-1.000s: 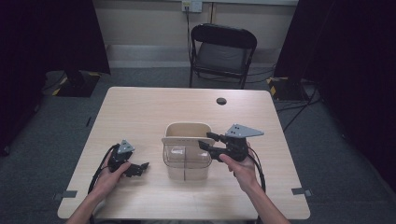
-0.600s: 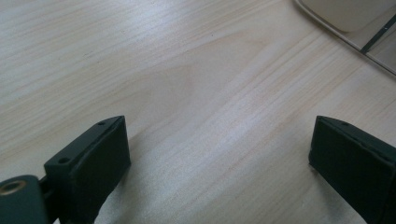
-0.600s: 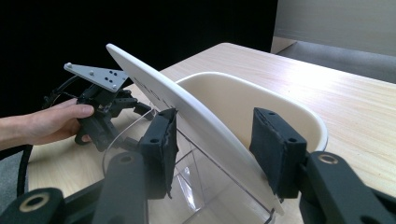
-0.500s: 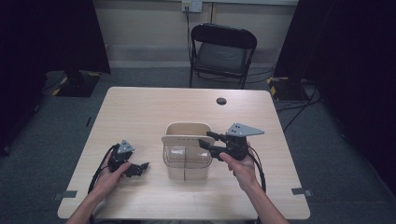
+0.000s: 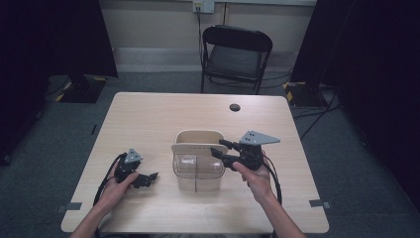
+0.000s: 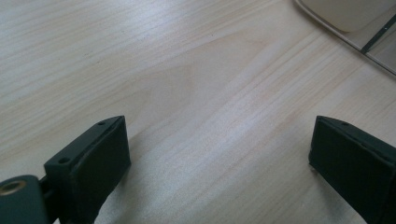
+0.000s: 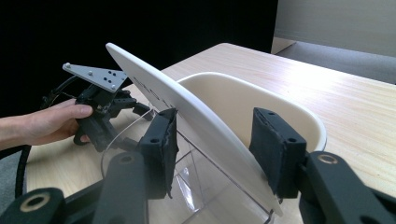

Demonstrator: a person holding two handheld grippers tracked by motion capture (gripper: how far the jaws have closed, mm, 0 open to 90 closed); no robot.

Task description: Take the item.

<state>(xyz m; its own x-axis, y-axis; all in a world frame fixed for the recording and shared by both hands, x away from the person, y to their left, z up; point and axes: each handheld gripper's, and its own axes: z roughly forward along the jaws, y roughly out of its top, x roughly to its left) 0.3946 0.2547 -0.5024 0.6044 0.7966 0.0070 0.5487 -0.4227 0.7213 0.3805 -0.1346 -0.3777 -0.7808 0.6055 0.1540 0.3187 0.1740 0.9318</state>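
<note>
Two grippers at the table [image 5: 148,119]: right gripper [image 7: 212,144] has its jaws pinching a tilted cream lid [image 7: 187,112] over a clear container [image 5: 198,171] at mid-table, beside a cream tub [image 5: 200,139], while left gripper [image 6: 219,158] rests on bare wood, jaws spread, holding nothing.

My table [image 5: 158,119], pale wood, and what sits on it

A clear container [image 5: 198,171] stands near the middle, toward my edge; a cream tub [image 5: 199,137] stands just behind it, touching or nearly so; a small dark round thing [image 5: 235,107] lies well apart near the far edge; my left claw [image 5: 147,179] rests low on the wood to the left of the container, jaws spread wide over bare grain.
</note>
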